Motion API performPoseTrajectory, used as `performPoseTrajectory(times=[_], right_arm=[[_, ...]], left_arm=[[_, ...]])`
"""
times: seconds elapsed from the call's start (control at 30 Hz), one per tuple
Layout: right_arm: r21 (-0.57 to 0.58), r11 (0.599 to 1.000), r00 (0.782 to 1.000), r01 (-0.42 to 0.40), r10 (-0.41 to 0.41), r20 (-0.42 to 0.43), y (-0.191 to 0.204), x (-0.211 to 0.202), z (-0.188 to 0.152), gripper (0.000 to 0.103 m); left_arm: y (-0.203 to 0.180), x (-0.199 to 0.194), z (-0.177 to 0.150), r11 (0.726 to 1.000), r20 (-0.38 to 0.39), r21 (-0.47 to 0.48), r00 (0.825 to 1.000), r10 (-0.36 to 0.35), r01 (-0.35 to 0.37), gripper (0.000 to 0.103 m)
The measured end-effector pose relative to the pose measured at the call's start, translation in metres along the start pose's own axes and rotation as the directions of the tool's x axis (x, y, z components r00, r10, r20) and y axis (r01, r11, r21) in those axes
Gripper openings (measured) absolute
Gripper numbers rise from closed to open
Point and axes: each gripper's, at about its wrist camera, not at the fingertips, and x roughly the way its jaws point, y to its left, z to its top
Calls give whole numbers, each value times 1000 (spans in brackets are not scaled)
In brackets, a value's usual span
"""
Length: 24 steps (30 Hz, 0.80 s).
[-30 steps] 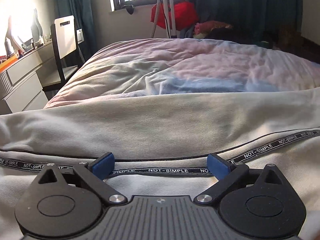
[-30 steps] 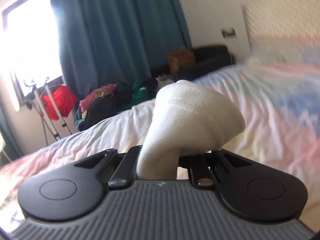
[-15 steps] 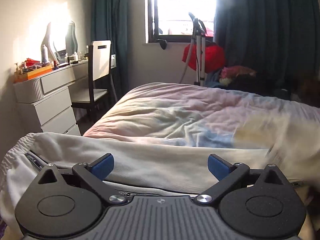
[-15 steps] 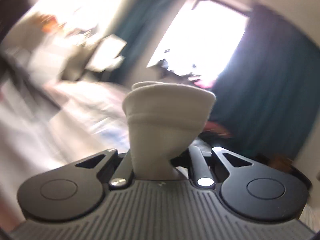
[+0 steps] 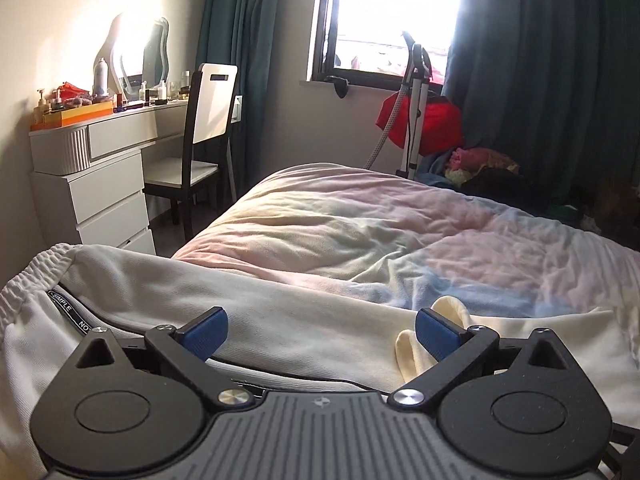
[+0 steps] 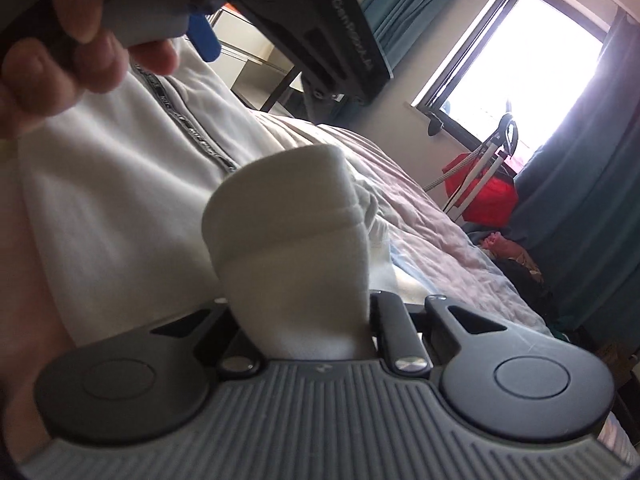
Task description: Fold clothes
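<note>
White trousers [image 5: 280,304] with a black lettered side stripe [image 5: 70,312] lie across the near edge of the bed, elastic waistband [image 5: 24,280] at the left. My left gripper [image 5: 320,330] hovers over them, open, its blue pads [image 5: 204,330] wide apart with only the lying cloth below. A cream ribbed fold [image 5: 452,308] shows by the right pad. In the right wrist view my right gripper [image 6: 308,320] is shut on a white ribbed cuff [image 6: 288,232] that stands up from the jaws. The trousers [image 6: 120,184] spread behind it, and a hand [image 6: 60,40] holds the left gripper above.
A pastel duvet [image 5: 380,232] covers the bed beyond the trousers. A white dresser [image 5: 100,184] with bottles and a chair [image 5: 204,132] stand at the left. Under the window [image 5: 392,16] are a stand with red cloth [image 5: 424,120], a clothes pile [image 5: 484,164] and dark curtains [image 5: 552,80].
The left gripper rose and drew back towards the waistband end, still open. The right gripper rolled and swung across with the cuff, from facing the headboard to beside the left gripper over the trousers.
</note>
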Motion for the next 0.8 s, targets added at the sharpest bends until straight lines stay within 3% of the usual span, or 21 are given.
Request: performPoseTrajectory(times=[0.07, 0.17, 0.23, 0.3, 0.43, 0.57, 0.6, 0.63, 0.7, 0.77, 0.8], right_arm=[[2, 1000, 999, -28, 28, -17, 4, 2, 3, 19], [63, 985, 986, -163, 166, -34, -12, -7, 6, 47], [168, 950, 962, -262, 270, -27, -28, -17, 8, 93], [291, 885, 926, -362, 376, 9, -46, -30, 9, 100], [420, 786, 888, -454, 441, 134, -72, -62, 9, 100], [554, 646, 850, -526, 431, 304, -114, -62, 5, 97], [578, 638, 860, -509, 412, 302, -121, -57, 3, 91], [601, 639, 875, -480, 393, 282, -126, -50, 2, 69], [645, 642, 900, -414, 396, 183, -125, -27, -4, 46], [665, 643, 888, -380, 456, 66, -111, -3, -14, 42], [651, 665, 878, -366, 479, 5, -99, 5, -17, 42]], left_arm=[[2, 1, 0, 1000, -9, -9, 1000, -4, 3, 101], [2, -1, -1, 1000, -9, -1, 1000, -9, 9, 101], [-1, -2, -1, 1000, -11, 16, 1000, -9, 9, 101], [-5, -2, -3, 999, -16, 35, 1000, -3, 4, 101], [-9, -5, -5, 998, -17, 58, 1000, 0, 1, 101], [-8, -4, -7, 998, -25, 61, 1000, 4, -3, 101], [-9, -3, -7, 998, -30, 60, 1000, 4, -2, 101], [-9, -2, -8, 998, -35, 58, 999, 3, -1, 101], [-9, 1, -9, 999, -46, 49, 999, -9, 11, 101], [-10, 2, -9, 999, -54, 40, 998, -26, 28, 101], [-10, 2, -9, 999, -57, 36, 998, -36, 38, 101]])
